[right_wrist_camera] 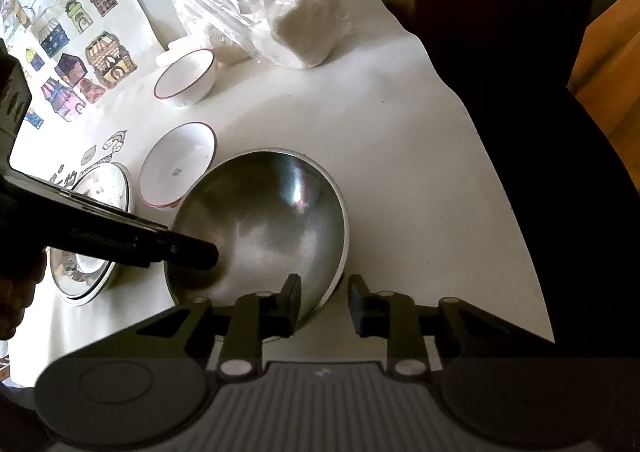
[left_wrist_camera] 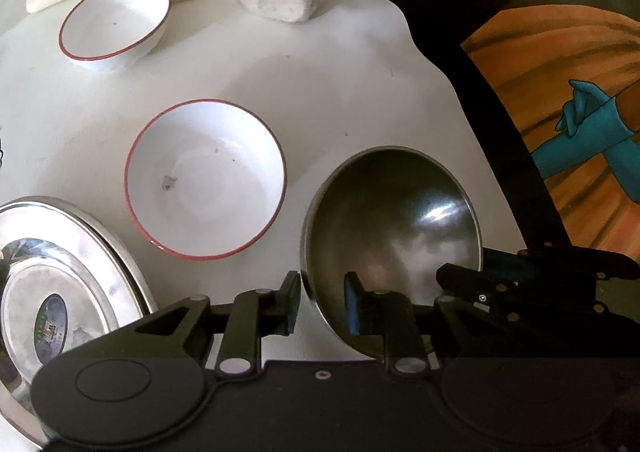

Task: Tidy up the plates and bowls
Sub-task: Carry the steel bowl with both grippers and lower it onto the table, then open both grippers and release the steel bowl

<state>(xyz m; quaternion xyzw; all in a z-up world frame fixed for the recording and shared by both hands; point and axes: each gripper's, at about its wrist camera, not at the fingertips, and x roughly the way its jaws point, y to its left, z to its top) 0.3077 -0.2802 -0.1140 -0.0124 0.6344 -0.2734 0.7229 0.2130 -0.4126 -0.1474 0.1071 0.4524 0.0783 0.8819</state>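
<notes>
Steel bowl: the steel bowl sits near the table's right edge on the white tablecloth, tilted, and I have both tools at its near rim.
Left gripper pose: my left gripper comes in low, one finger outside the bowl's wall, the other inside; the jaws straddle the rim with a gap showing, so they are spread, not clamped.
Right gripper pose: my right gripper straddles the rim on the opposite side, left finger inside the bowl, right finger outside over the cloth; jaws likewise apart, and I cannot tell whether either pad touches metal.
Cross view: from the right wrist I see the left gripper's black finger reaching into the bowl from the left.
White bowls: a red-rimmed white bowl stands just beside the steel bowl; a second red-rimmed bowl sits farther back.
Steel plates: stacked steel plates lie at the left, carrying a round sticker whose print I cannot read.
Writing: the illustrated sheet of little houses has lettering too blurred to read.
Background: plastic-wrapped white bundles stand behind the bowls.
</notes>
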